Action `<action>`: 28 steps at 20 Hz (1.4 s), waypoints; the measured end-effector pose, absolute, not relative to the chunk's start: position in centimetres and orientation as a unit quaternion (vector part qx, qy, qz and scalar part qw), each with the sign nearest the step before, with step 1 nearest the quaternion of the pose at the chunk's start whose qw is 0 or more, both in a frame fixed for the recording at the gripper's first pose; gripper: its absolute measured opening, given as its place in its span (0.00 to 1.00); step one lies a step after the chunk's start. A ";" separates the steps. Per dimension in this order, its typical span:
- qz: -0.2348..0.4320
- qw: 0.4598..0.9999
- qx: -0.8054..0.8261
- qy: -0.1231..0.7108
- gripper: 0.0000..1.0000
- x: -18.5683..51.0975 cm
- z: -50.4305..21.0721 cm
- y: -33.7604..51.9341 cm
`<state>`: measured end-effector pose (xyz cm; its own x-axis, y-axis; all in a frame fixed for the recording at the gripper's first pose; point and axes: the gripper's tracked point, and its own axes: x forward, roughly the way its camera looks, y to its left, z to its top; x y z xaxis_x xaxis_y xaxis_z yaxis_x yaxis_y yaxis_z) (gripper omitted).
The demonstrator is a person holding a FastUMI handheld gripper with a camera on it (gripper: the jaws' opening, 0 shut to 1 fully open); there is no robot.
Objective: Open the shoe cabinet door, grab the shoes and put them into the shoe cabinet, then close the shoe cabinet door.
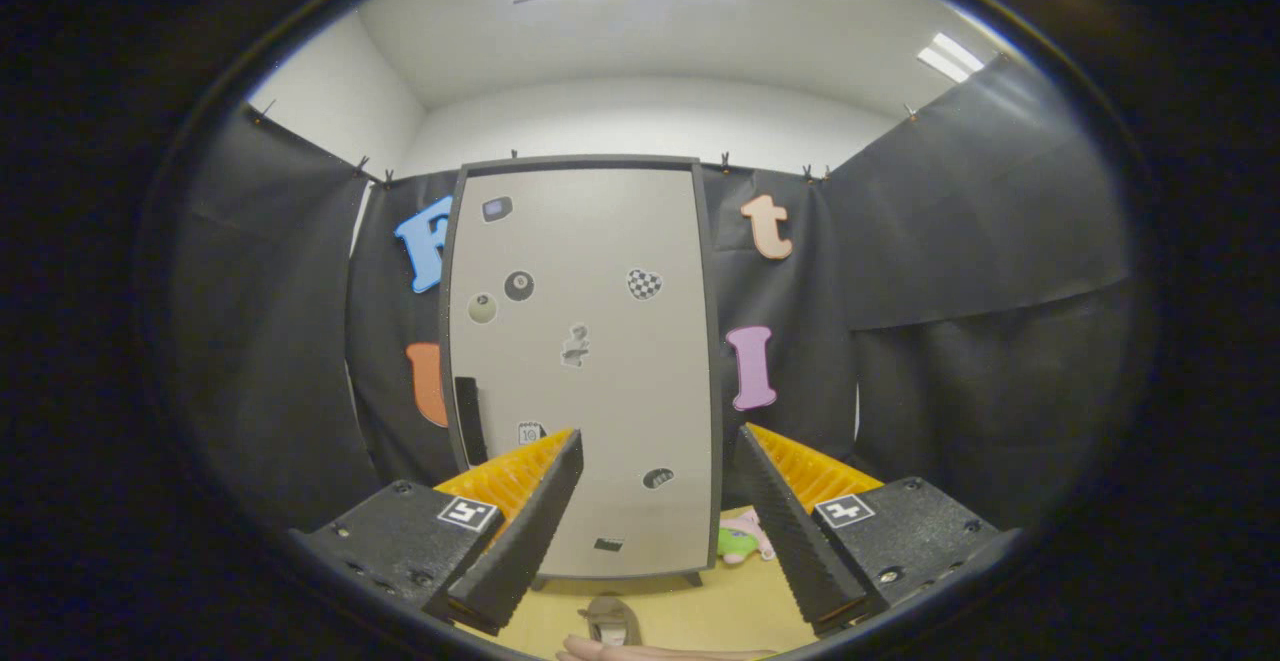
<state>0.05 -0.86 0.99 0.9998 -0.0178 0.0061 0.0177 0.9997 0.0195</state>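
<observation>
The shoe cabinet point(590, 361) stands tall in the middle of the frame against the black cloth wall, its grey door point(600, 241) shut and dotted with small stickers, a dark handle point(470, 419) low on its left edge. The gripper point(660, 501) hangs spread wide at the bottom, holding nothing. A shoe point(612, 621) lies on the yellow floor point(720, 601) between the fingers; a pink-and-green plush toy point(745, 539) sits by the cabinet's lower right corner.

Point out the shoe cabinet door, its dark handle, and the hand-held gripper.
shoe cabinet door point(590, 361), gripper view, middle of the shut grey panel.
handle point(470, 419), gripper view, middle of the dark vertical bar.
hand-held gripper point(655, 446), gripper view, midway between its open fingertips.
</observation>
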 end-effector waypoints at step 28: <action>0.143 0.986 0.016 0.083 1.00 18.3 -6.4 15.6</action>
<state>18.35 15.65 -6.40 0.9452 0.2849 -0.1593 -0.2795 0.9585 0.0562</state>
